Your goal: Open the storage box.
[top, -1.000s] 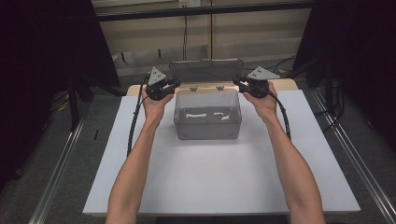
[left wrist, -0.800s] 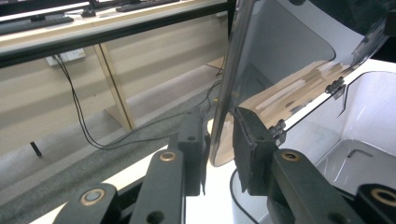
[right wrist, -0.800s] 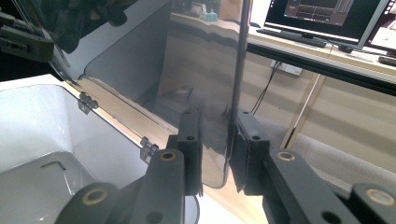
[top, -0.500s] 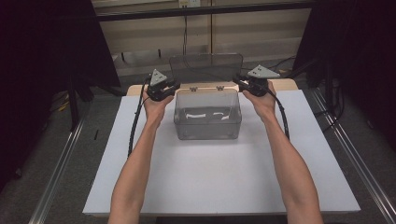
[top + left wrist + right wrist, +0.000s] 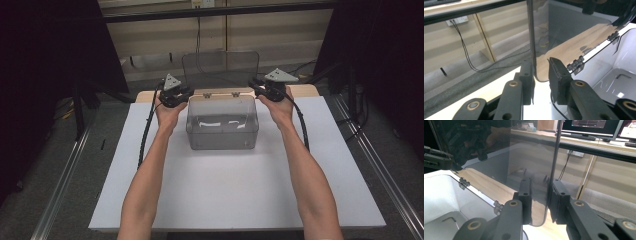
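both grippers hold up the clear lid (image 5: 220,62) of a clear plastic box (image 5: 222,127): the left gripper (image 5: 176,95) is clamped on the lid's left edge, and in the left gripper view (image 5: 541,72) that edge runs down beside the left-hand pad, with a gap to the other pad. the right gripper (image 5: 265,91) grips the lid's right edge, which in the right gripper view (image 5: 540,195) lies against the right-hand pad. each gripper carries a grey 3-cornered plate on top and trails a black cable.

the lid is a smoke-tinted, see-through sheet with rounded corners, standing nearly upright behind the box and joined to its back rim by 2 small hinges (image 5: 206,95). the box is rectangular with rounded edges and sits toward the far middle of a white board (image 5: 240,190).

the board lies on a pale wooden table (image 5: 305,90) whose far edge shows beyond it. grey carpet and metal rails (image 5: 60,185) flank the table, dark curtains hang at both sides, and a wooden wall panel with a socket and black cables stands behind. monitors (image 5: 594,126) show in the right gripper view.

inside the box a few pale shapes lie on the floor; what they are cannot be told.
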`<act>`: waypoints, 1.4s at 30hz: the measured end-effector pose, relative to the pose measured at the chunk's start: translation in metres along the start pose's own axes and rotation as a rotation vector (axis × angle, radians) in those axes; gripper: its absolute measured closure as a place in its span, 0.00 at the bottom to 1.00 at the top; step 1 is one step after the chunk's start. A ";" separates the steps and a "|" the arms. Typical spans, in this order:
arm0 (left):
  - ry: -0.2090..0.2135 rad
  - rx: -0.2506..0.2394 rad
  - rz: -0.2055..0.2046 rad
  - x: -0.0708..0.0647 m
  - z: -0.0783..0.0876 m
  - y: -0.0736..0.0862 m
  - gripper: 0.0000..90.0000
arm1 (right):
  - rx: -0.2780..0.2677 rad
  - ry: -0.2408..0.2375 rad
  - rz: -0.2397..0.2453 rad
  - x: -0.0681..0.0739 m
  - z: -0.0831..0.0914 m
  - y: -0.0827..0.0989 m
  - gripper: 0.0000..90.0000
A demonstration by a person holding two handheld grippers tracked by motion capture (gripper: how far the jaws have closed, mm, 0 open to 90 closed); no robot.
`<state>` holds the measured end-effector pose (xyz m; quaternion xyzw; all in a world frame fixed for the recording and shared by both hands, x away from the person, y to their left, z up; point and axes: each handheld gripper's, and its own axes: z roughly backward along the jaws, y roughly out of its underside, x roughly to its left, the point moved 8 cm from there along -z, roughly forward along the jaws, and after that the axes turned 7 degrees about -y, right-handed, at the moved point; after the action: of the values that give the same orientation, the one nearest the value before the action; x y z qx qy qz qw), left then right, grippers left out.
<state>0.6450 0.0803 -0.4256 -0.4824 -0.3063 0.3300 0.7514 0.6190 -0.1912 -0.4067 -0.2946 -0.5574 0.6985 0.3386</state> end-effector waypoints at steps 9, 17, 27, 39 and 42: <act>-0.002 0.011 0.009 0.002 -0.002 -0.001 0.86 | 0.019 0.000 -0.007 0.000 -0.003 0.003 0.78; -0.004 0.012 0.031 0.003 -0.003 -0.001 0.86 | 0.043 0.001 -0.030 -0.002 -0.004 0.012 0.78; -0.002 0.019 0.032 0.003 -0.004 -0.001 0.86 | 0.028 -0.002 -0.085 -0.004 -0.006 0.015 0.81; 0.000 0.019 0.042 0.004 -0.007 -0.001 0.82 | 0.014 0.014 -0.149 -0.007 -0.011 0.018 0.84; -0.001 0.023 0.034 0.004 -0.008 -0.001 0.81 | 0.013 0.014 -0.153 -0.007 -0.012 0.018 0.83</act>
<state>0.6539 0.0793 -0.4267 -0.4785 -0.2946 0.3466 0.7511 0.6299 -0.1929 -0.4262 -0.2538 -0.5714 0.6721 0.3967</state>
